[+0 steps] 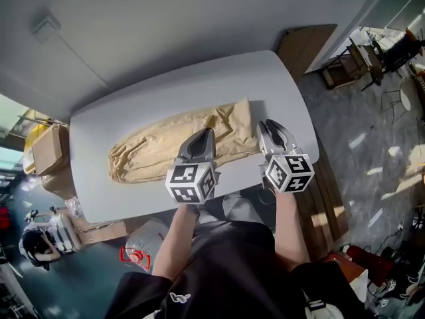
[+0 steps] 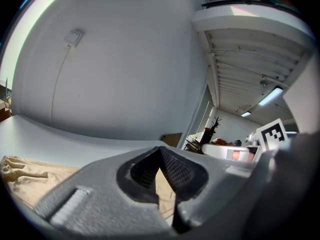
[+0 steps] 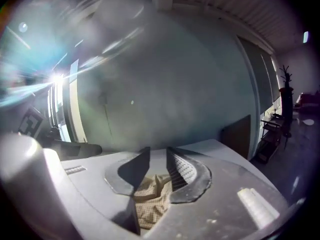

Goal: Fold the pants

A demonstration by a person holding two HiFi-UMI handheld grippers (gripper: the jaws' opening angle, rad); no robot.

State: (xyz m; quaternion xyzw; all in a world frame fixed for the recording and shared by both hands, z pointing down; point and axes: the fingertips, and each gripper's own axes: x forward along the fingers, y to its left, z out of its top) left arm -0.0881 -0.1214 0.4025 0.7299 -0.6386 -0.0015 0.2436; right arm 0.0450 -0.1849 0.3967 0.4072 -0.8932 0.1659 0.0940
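Nearest the lens are the person's bare forearms [image 1: 178,238], reaching out over dark clothing towards the work.

The pants [image 1: 166,145] are tan and lie lengthwise across the table. Their gathered cuffs are at the person's left, and the broader waist end is at the right, close to the table's near right corner. The cloth is creased and puckered, so it is probably light, limp and not slippery. It should sag from wherever it is pinched and fold without resistance, and nothing about it is fragile. A layered hem or the waistband looks like the surest place to take hold, because a single ply would likely peel away from the layer beneath.

The left gripper [image 1: 204,135] sits over the near long edge, past the middle towards the waist. In its own view the jaw tips meet, with woven tan cloth filling the slot behind them, so it looks pinched onto the fabric. The right gripper [image 1: 271,130] is at the waist end's near corner. Its jaws stand only narrowly apart, with a crumpled bunch of cloth caught between them, which looks like a hold on a thicker wad.

The white table [image 1: 133,105] is bare around the garment. A cardboard box [image 1: 46,148] sits beyond its left end.
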